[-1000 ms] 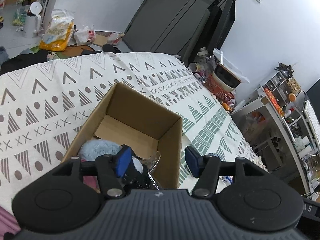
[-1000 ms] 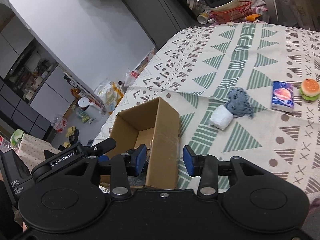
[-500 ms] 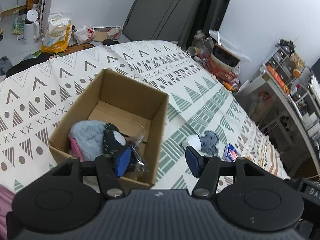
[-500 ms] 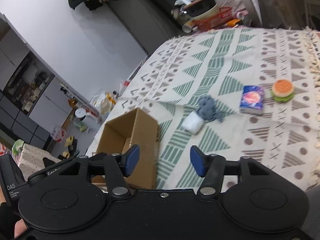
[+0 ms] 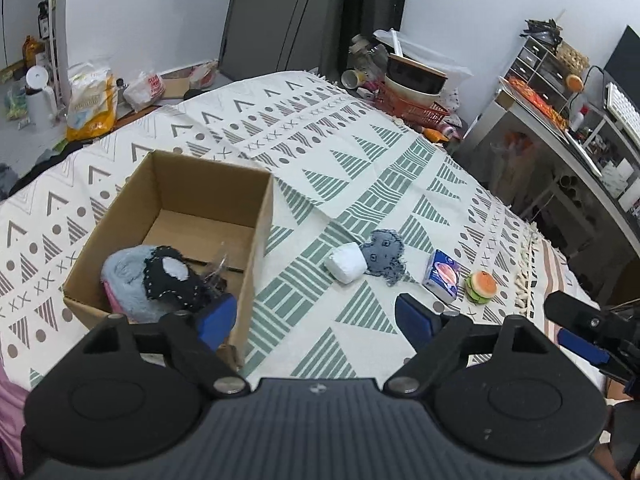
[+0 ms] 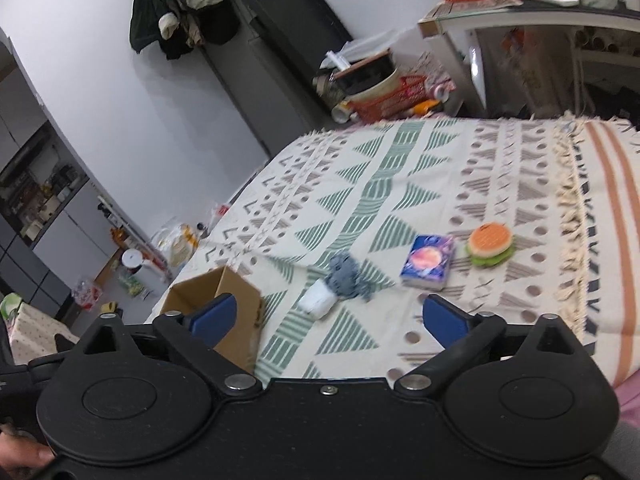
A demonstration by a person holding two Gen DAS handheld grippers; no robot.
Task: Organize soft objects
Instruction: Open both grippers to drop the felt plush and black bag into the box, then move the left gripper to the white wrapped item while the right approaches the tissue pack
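An open cardboard box [image 5: 260, 216] [image 6: 236, 286] stands on the patterned blanket. In it lie a light blue fluffy item [image 5: 126, 276], a dark patch with a pale centre [image 5: 170, 276] and some clear plastic. On the blanket to the right of the box lie a white soft roll [image 5: 346, 267] [image 6: 318, 302], a grey-blue cloth piece [image 5: 384, 256] [image 6: 348, 278], a blue tissue pack [image 5: 442, 276] [image 6: 428, 262] and a plush burger [image 5: 480, 286] [image 6: 490, 244]. My left gripper [image 5: 316, 318] is open and empty, above the box's right front corner. My right gripper [image 6: 330, 318] is open and empty, raised in front of the roll.
The patterned blanket [image 5: 352, 148] covers a bed with a tasselled edge [image 6: 568, 216] at the right. A red basket with bowls [image 5: 412, 96] stands beyond the far edge. Bags and a white jug [image 5: 40, 96] sit on the floor at the left. A cluttered shelf [image 5: 560, 92] stands at the right.
Both grippers have pulled back and up from the box, and turned toward the right. The loose items on the blanket have come into the left wrist view. The right jaws have spread wider.
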